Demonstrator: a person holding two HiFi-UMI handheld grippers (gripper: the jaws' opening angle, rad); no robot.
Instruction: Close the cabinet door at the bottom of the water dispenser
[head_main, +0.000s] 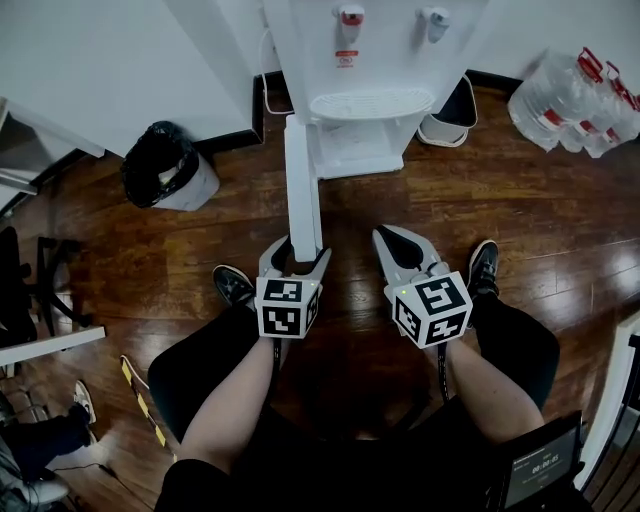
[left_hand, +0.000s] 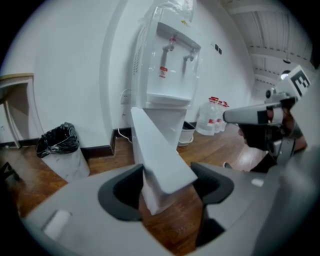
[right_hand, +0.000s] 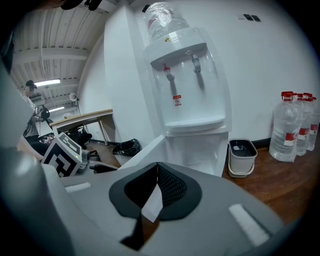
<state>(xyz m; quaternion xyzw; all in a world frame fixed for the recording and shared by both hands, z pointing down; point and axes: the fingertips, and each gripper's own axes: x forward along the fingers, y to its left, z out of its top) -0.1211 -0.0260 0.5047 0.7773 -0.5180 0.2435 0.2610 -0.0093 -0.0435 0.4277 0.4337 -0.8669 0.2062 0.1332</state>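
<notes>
Cabinet door (head_main: 303, 185) stands swung out from the foot of the water dispenser (head_main: 372, 100), its free edge between the parted jaws of the left gripper (head_main: 299, 256). The right gripper (head_main: 384, 238) is closed on nothing, just beside the door. The red sticker (head_main: 346, 58) under one tap has print too small to read.

Closed tongs (right_hand: 157, 172) before the water dispenser (right_hand: 185, 75), cabinet door (right_hand: 143, 152) ajar.

You wear black trousers (head_main: 190, 375) and black shoes (head_main: 232, 285) with pale soles. Your left gripper (head_main: 298, 250) and right gripper (head_main: 388, 240) have pale grey shells and black pads (left_hand: 120, 192). Each carries a white cube (head_main: 287, 307) printed with black square markers.
</notes>
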